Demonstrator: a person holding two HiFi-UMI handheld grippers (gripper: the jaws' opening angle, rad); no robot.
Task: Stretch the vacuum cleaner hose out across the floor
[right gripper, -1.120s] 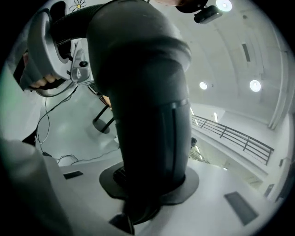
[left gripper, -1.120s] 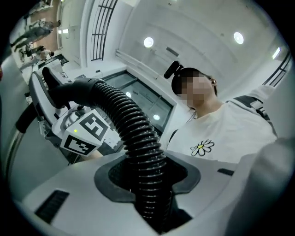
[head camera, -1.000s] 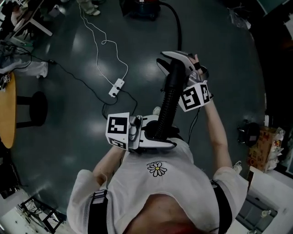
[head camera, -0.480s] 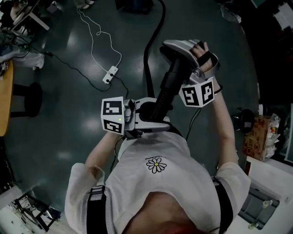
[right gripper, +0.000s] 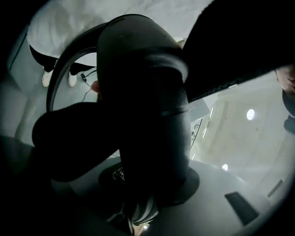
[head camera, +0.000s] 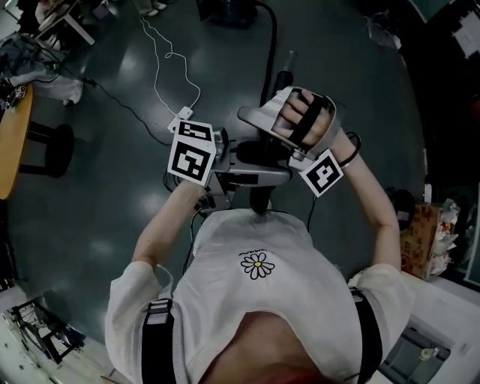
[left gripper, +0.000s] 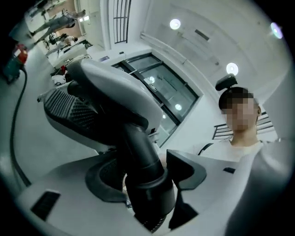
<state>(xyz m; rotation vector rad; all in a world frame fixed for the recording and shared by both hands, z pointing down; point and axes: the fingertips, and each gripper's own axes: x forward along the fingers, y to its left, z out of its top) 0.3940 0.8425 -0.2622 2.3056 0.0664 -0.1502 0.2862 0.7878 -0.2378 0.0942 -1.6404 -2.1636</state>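
Observation:
The black vacuum hose (head camera: 268, 46) runs from the vacuum cleaner (head camera: 225, 10) at the top down to my hands. My right gripper (head camera: 262, 120) is shut on the hose's rigid end tube (right gripper: 143, 115), which fills the right gripper view; ribbed hose (right gripper: 59, 78) curves off behind it. My left gripper (head camera: 253, 163) sits just below the right one. Its jaws are opening around the hose cuff (left gripper: 143, 161), which stands between the pads (left gripper: 186, 169) with a thin gap on the right side. The right gripper's grey fingers (left gripper: 106, 80) show above the cuff.
A white power strip (head camera: 182, 117) with a white cord (head camera: 169, 56) lies on the dark floor to the left. A wooden table (head camera: 15, 142) and a black stool (head camera: 56, 146) stand at the far left. A cardboard box (head camera: 420, 240) sits at the right.
The left gripper has slid up the hose, close under the right one, and its jaws have spread. The right hand has turned over and dropped toward it.

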